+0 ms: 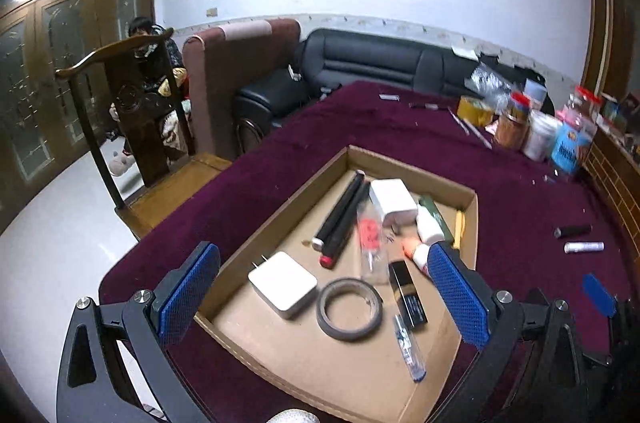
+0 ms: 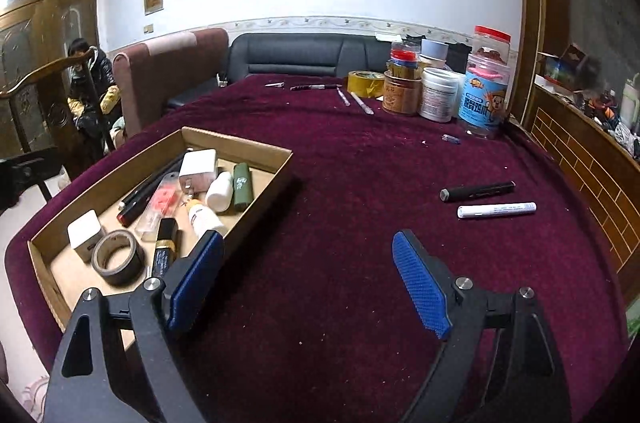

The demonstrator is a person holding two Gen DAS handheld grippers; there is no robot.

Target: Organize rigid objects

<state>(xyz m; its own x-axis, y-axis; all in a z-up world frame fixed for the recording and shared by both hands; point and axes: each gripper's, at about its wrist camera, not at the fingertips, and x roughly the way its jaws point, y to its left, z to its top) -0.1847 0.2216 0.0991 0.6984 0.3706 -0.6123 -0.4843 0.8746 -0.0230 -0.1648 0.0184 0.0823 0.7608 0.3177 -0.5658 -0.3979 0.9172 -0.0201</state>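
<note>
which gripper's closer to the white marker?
Right. The right gripper is open over bare cloth short of the white marker; the left gripper hangs over the box.

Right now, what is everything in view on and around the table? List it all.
cardboard box: 1, brown, table left
white chargers: 2, in box
tape roll: 1, grey, in box
black tubes: 2, in box
lipstick: 1, black-gold, in box
glue bottles: 2, white, in box
green case: 1, in box
black marker: 1, cloth right
white marker: 1, beside it
jars: several, far right
yellow tape: 1, far edge
tablecloth: maroon
left gripper: open, over box
right gripper: open, over cloth
</note>
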